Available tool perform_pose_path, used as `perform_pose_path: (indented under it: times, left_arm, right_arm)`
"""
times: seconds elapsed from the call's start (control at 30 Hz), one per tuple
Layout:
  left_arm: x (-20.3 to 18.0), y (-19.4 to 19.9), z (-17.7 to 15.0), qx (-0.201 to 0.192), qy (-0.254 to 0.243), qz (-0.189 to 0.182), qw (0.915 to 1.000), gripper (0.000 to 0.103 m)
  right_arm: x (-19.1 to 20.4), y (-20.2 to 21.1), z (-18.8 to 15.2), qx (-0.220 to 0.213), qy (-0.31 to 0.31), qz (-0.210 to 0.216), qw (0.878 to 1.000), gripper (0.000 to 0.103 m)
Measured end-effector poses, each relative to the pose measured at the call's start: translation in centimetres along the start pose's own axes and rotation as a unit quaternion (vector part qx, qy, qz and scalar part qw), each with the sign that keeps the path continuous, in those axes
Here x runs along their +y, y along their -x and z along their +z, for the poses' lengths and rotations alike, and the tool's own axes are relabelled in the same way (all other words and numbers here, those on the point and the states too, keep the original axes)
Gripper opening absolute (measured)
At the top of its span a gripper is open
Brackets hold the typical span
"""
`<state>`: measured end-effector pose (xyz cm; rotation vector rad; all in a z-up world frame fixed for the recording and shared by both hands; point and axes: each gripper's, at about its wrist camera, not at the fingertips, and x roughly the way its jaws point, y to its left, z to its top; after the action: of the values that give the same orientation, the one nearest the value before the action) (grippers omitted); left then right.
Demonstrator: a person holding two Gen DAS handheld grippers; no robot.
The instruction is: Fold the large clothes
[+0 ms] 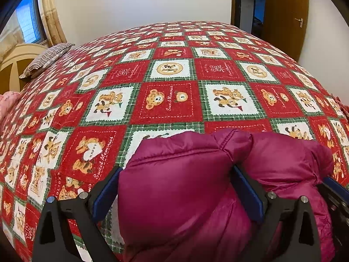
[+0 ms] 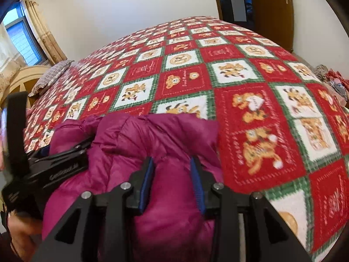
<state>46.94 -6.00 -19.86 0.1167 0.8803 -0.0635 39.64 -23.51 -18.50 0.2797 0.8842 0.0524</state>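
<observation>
A magenta puffer jacket point(image 1: 181, 187) is bunched up above the near part of the bed; it also shows in the right wrist view point(image 2: 152, 144). My left gripper point(image 1: 176, 174) is shut on a thick fold of the jacket, with blue pads on both sides of it. My right gripper point(image 2: 172, 163) is shut on another fold of the same jacket. The left gripper's black body point(image 2: 54, 166) shows at the left of the right wrist view, close beside the right one. The jacket's lower part is hidden below the frames.
The bed carries a red, white and green bear-patterned blanket point(image 1: 170, 100). A striped pillow point(image 1: 45, 59) lies at the far left by the cream headboard point(image 1: 13, 65). A wooden door point(image 1: 285, 8) stands at the back right. Loose clutter point(image 2: 333, 78) lies off the bed's right edge.
</observation>
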Motion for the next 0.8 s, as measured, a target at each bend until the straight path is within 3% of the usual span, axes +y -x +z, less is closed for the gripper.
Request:
perform_pose_path:
  times: [0.33, 0.57, 0.67, 0.8]
  left_arm:
    - [-0.1, 0.0, 0.0, -0.002, -0.003, 0.008, 1.0, 0.099]
    - [0.5, 0.5, -0.1, 0.005, 0.003, -0.012, 0.9999, 0.099]
    - [2.0, 1.9, -0.5, 0.012, 0.009, -0.058, 0.9982, 0.099]
    - [4.6, 5.2, -1.7, -0.008, 0.026, -0.073, 0.997, 0.099]
  right_arm:
    - [0.2, -1.0, -0.9, -0.004, 0.017, -0.011, 1.0, 0.045]
    - [-0.5, -0.4, -0.9, -0.005, 0.006, 0.012, 1.0, 0.046]
    - [-1.1, 1.8, -1.3, -0.009, -0.004, 0.026, 1.0, 0.047]
    - [-2.2, 6.9, -2.9, -0.048, -0.018, 0.033, 0.998, 0.047]
